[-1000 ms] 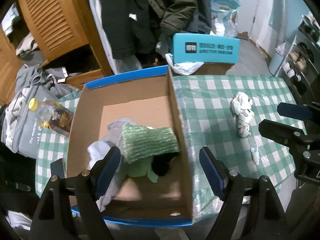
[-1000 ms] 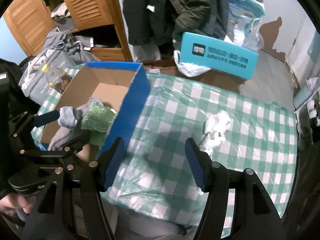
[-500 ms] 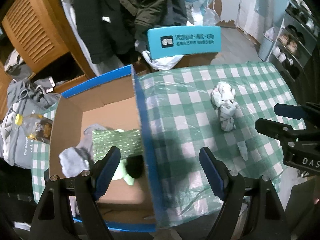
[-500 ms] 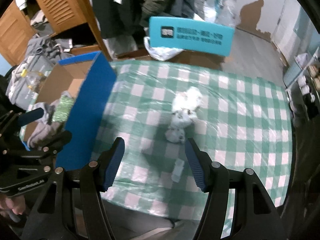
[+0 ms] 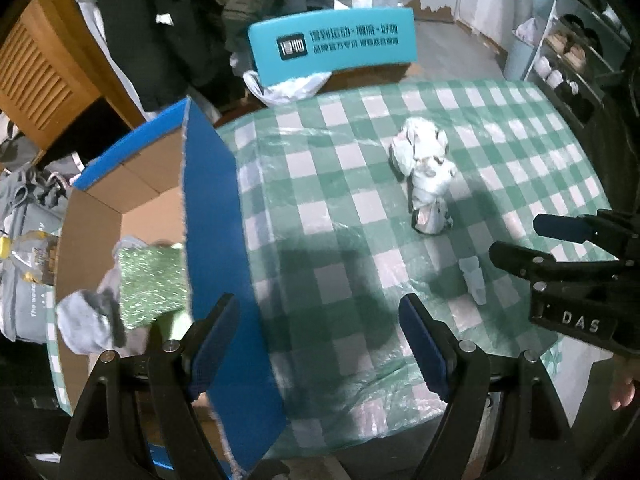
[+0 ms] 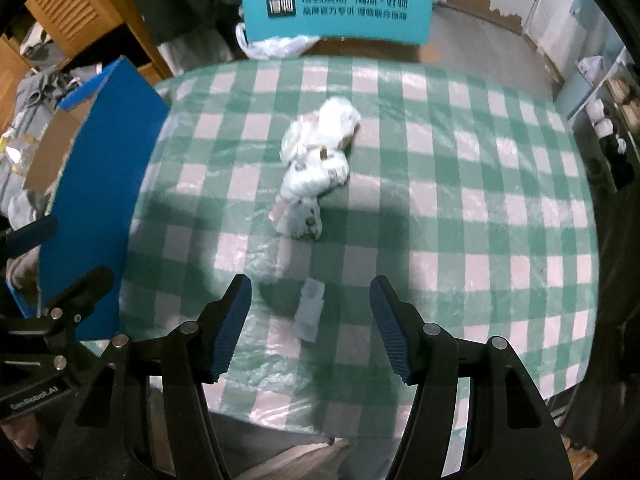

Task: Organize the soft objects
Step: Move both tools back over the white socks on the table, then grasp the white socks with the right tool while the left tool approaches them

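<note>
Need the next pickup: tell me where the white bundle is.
The white bundle lies mid-table on the checked cloth, right of the blue box, beyond the small plastic piece.

Blue box wall (image 5: 216, 216) hides part of green mesh item (image 5: 154, 280); small clear piece (image 6: 310, 310) unidentifiable; shelf contents (image 5: 568, 52) blurred.

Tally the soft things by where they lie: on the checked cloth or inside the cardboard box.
On the cloth: 2, the white crumpled bundle and the small pale piece.
In the box: 2 visible, the green sparkly cloth and the grey sock.
Total: 4.
</note>
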Action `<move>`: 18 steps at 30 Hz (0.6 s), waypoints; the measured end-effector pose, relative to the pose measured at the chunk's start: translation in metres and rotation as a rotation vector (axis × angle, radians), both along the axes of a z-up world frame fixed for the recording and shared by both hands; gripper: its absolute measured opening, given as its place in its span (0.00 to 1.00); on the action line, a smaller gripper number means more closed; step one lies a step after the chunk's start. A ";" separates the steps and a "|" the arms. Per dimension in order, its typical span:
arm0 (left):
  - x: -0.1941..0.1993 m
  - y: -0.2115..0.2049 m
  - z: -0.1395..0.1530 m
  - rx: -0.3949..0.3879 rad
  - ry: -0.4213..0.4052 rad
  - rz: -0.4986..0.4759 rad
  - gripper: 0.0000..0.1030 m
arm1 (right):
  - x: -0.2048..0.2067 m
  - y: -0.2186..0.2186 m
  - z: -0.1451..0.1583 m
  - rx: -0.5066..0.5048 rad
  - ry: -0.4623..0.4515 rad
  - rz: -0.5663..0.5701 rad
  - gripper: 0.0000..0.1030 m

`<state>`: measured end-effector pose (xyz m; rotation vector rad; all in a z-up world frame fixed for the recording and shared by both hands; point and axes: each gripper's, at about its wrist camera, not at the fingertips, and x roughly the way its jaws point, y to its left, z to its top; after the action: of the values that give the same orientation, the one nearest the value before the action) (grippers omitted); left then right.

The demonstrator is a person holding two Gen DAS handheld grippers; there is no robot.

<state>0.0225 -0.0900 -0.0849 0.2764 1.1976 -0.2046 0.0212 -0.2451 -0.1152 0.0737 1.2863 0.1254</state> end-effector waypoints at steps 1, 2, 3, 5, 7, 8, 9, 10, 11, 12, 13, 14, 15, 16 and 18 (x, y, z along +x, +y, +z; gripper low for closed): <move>0.000 -0.001 -0.003 0.001 0.008 0.000 0.80 | 0.000 0.001 -0.004 -0.002 0.008 0.001 0.60; 0.000 -0.003 -0.006 0.000 0.014 -0.001 0.80 | 0.000 0.002 -0.008 -0.002 0.014 0.004 0.60; 0.000 -0.004 -0.009 -0.001 0.019 -0.002 0.80 | 0.000 0.003 -0.012 -0.002 0.022 0.009 0.60; -0.001 -0.006 -0.014 0.003 0.027 -0.005 0.80 | 0.000 0.004 -0.019 -0.009 0.036 0.010 0.60; 0.000 -0.008 -0.019 0.011 0.033 -0.008 0.80 | 0.000 0.003 -0.028 -0.016 0.053 0.005 0.60; 0.001 -0.009 -0.023 0.015 0.040 -0.007 0.80 | 0.000 0.002 -0.032 -0.016 0.062 0.002 0.60; 0.002 -0.008 -0.026 0.016 0.047 -0.003 0.80 | 0.001 0.002 -0.035 -0.015 0.070 -0.001 0.60; 0.003 -0.009 -0.029 0.015 0.053 0.000 0.80 | 0.001 0.001 -0.040 -0.010 0.083 -0.003 0.59; 0.003 -0.009 -0.031 0.014 0.058 0.001 0.80 | 0.000 0.001 -0.044 -0.007 0.091 -0.004 0.58; 0.004 -0.009 -0.033 0.013 0.063 0.003 0.80 | 0.000 0.001 -0.047 -0.004 0.100 -0.004 0.57; 0.004 -0.010 -0.035 0.012 0.066 0.003 0.80 | 0.000 0.001 -0.050 -0.002 0.107 -0.004 0.57; 0.004 -0.011 -0.036 0.019 0.065 0.003 0.82 | 0.000 0.001 -0.052 -0.002 0.111 -0.003 0.56; 0.004 -0.012 -0.037 0.026 0.060 0.002 0.84 | -0.001 0.001 -0.054 -0.005 0.113 -0.004 0.55; 0.004 -0.012 -0.038 0.027 0.058 0.000 0.84 | -0.001 0.001 -0.057 -0.007 0.117 -0.004 0.54; 0.004 -0.014 -0.039 0.034 0.054 -0.001 0.85 | 0.000 0.002 -0.060 -0.008 0.122 -0.002 0.52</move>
<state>0.0262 -0.1037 -0.1243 0.3028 1.2548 -0.1934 0.0208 -0.2435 -0.1750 0.0763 1.4089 0.1153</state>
